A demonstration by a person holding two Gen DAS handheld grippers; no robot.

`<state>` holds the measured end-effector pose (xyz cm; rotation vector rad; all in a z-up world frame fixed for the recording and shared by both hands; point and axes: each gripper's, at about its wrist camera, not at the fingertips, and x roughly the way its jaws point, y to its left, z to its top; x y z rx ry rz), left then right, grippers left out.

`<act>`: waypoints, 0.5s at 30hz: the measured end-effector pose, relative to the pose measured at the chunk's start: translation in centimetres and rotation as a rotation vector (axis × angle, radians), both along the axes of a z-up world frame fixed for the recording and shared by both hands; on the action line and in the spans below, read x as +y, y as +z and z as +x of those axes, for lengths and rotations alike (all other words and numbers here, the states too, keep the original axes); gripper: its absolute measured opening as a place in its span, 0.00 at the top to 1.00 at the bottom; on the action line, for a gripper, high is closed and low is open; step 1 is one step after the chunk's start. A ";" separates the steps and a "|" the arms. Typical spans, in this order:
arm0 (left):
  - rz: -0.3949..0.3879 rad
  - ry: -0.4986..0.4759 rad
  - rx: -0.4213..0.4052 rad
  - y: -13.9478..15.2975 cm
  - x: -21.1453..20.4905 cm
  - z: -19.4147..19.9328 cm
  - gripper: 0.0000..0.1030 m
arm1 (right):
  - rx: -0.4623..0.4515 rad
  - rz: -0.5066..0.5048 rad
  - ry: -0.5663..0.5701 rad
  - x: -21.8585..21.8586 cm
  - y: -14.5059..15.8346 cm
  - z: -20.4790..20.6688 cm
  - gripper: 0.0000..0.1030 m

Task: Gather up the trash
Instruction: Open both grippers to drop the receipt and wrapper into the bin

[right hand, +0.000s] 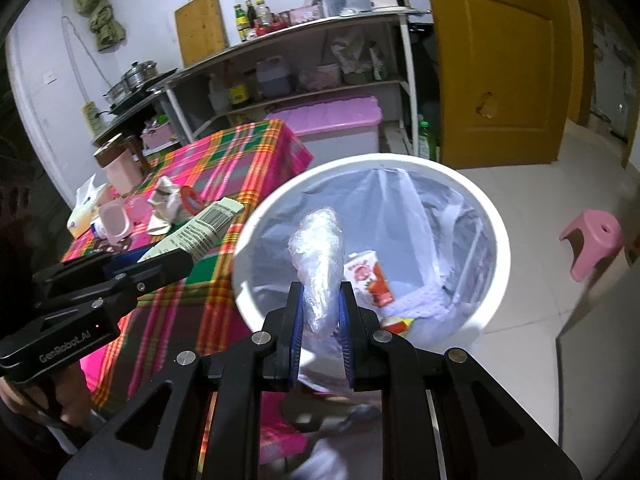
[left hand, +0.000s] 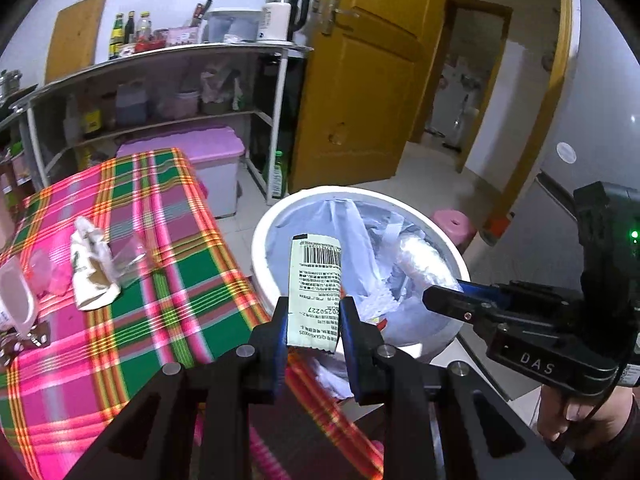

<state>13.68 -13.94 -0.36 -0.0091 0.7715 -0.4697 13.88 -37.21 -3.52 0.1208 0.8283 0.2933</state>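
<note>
My left gripper [left hand: 314, 310] is shut on a pale green wrapper [left hand: 316, 280] with a barcode, held upright over the near rim of the white trash bin [left hand: 280, 216]. The wrapper also shows in the right wrist view [right hand: 200, 232]. My right gripper [right hand: 320, 300] is shut on a crumpled clear plastic wrap [right hand: 318, 256], held above the bin [right hand: 496, 240]. The bin holds a clear liner, a red juice carton [right hand: 372, 276] and other scraps. A crumpled white carton [left hand: 90, 268] and clear plastic [left hand: 128, 256] lie on the plaid tablecloth [left hand: 192, 280].
Pink cups [right hand: 116, 220], a tissue pack [right hand: 84, 208] and a pink jar [right hand: 120, 168] stand on the table. A metal shelf [left hand: 160, 92] with bottles and a pink-lidded box [left hand: 200, 148] stand behind. A yellow door [left hand: 360, 80] and pink stool [right hand: 592, 240] are to the right.
</note>
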 end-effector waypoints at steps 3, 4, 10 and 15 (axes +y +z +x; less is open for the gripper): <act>0.002 -0.020 0.013 -0.5 -0.8 0.6 0.76 | 0.012 -0.003 -0.014 -0.7 -0.3 0.3 0.83; 0.003 -0.024 0.016 -0.6 -1.1 0.8 0.76 | 0.016 -0.003 -0.020 -0.9 -0.5 0.4 0.83; 0.007 -0.051 0.033 -1.2 -2.5 1.9 0.76 | 0.041 -0.004 -0.034 -1.6 -1.1 1.0 0.83; 0.011 -0.064 0.040 -1.5 -3.3 3.0 0.76 | 0.068 -0.007 -0.035 -1.7 -1.7 1.5 0.83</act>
